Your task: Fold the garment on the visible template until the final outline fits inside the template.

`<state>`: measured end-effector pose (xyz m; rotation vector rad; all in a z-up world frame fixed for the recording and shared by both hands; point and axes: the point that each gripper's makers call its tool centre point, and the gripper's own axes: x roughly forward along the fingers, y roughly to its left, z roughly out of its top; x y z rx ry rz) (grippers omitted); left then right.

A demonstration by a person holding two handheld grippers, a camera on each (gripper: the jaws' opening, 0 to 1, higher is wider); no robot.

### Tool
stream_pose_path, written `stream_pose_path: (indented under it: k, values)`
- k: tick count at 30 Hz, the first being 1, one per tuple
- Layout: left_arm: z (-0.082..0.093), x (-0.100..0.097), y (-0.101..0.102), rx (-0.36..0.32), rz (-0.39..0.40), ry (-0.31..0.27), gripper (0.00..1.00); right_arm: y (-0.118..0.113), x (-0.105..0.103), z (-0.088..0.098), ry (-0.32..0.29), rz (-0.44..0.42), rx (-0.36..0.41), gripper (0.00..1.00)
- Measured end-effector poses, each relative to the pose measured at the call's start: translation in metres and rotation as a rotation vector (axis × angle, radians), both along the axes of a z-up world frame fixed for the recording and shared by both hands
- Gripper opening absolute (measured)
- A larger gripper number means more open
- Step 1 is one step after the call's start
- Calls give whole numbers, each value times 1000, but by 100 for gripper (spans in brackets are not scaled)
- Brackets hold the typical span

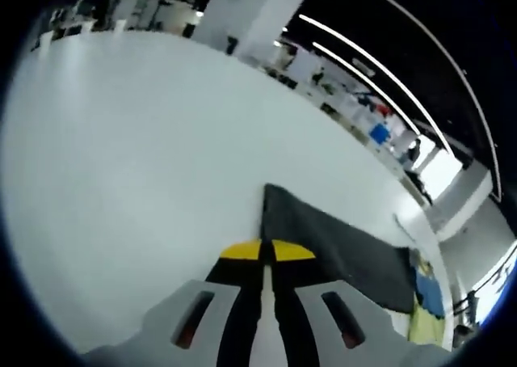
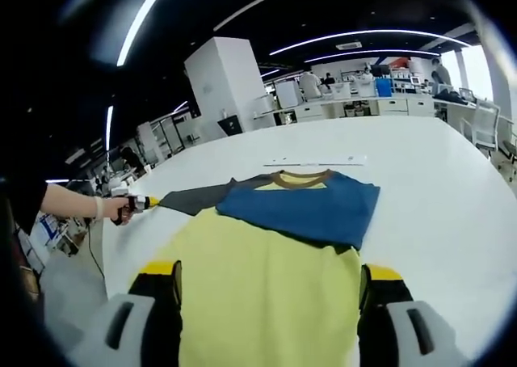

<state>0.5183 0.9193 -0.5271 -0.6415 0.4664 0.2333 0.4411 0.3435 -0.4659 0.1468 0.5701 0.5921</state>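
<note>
Low in the right gripper view, right gripper (image 2: 269, 290) spread wide over the yellow shirt (image 2: 266, 294) at frame centre — blue sleeve (image 2: 307, 209) folded across, no legible print. Farther left, left gripper (image 2: 148, 202) clamped on the grey sleeve (image 2: 194, 197), pulled to the white table (image 2: 452, 189) edge — bare tabletop beyond.

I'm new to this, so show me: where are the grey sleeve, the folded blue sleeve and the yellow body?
grey sleeve (image 2: 194, 197), right gripper view, mid-sleeve.
blue sleeve (image 2: 307, 209), right gripper view, middle of fold.
yellow body (image 2: 266, 294), right gripper view, chest.
</note>
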Motion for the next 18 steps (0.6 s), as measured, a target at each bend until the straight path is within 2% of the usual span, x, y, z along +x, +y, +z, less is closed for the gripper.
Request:
stream_pose_path:
  k: [6,11,15,18]
  values:
    - [9,1,-8,-32,-18,-43,0,1,-1,-2,9,5,3,91]
    - [31,13,-17,-63,-49,-121,0,2,0,-5,15,4,10,90]
    - [59,26,-32,-118,-69,-205,0,8,1,-3,8,14,33,91]
    - [64,33,-37,-114,-86,-213,0,9,1,-2,2,15,40,91]
